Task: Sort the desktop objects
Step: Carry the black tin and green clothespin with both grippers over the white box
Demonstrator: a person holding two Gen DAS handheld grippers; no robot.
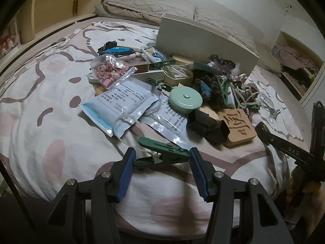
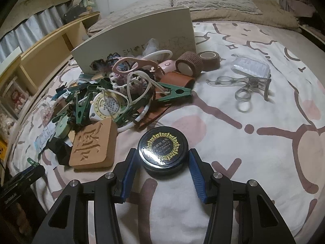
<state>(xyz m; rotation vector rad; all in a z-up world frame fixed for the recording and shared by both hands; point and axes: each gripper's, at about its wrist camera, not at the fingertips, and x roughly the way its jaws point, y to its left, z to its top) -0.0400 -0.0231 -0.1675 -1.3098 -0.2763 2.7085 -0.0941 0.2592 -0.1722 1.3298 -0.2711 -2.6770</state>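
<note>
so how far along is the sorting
Barely started. Little looks done: only the clear eyelash curler and a clear case lie apart from the heap. In hand: the left tool is shut on a green clothespin, and the right tool on a black round tin. Left: the main pile by the white box, including the carved wooden block.

- Left gripper point(image 1: 162, 158): matte black angular arms are seen, with ribbed blue pads point(image 1: 127, 168) fitted inside each finger.
- Round silver screw heads are set at the arm joints.
- Right gripper point(image 2: 161, 160): the same black frame, blue ribbed pads point(image 2: 195, 174) and silver screws are shown.
- White lettering is printed on a black arm at far right.
</note>
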